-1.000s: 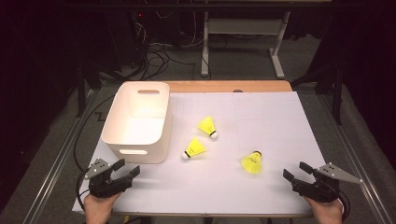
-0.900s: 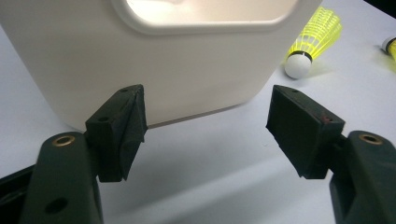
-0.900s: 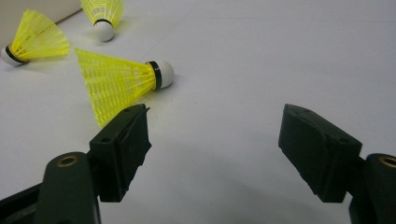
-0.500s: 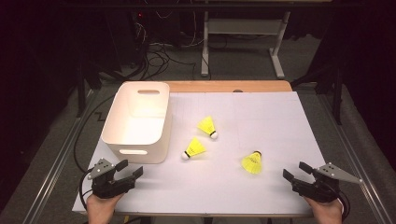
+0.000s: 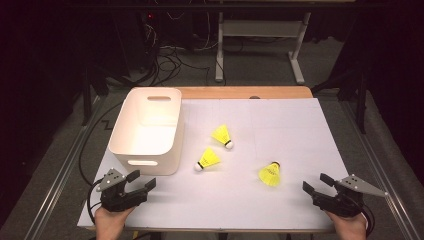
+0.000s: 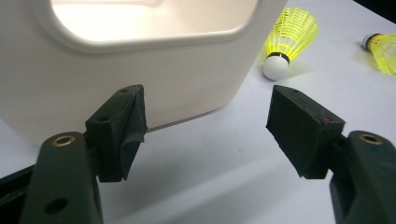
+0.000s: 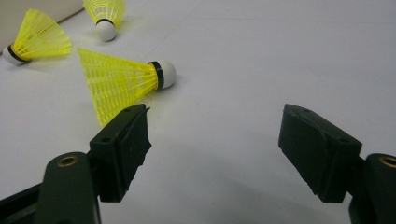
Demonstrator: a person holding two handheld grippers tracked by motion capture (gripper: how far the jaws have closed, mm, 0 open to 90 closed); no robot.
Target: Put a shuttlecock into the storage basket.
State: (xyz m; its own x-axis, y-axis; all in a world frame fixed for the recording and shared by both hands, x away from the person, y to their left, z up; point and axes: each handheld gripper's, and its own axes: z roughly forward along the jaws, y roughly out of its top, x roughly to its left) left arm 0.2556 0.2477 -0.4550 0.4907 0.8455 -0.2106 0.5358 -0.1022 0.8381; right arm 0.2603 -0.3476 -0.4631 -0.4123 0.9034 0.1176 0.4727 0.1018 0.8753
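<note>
I hold my right gripper [image 5: 318, 186] low at the counter's [image 5: 300, 130] near edge, jaws spread (left gripper [image 5: 142, 182] likewise), the nearest yellow shuttlecock [image 5: 270, 173] lying sideways just ahead.

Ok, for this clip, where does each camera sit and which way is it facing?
High view: above the person's side, looking forward and down on the table; both hands show, with the left gripper and right gripper.
Left gripper view: rides the left gripper, jaws apart, facing the white bin.
Right gripper view: rides the right gripper, jaws apart, facing the nearest shuttlecock.
Shared: both gripper views show the middle shuttlecock, also seen from above.
</note>
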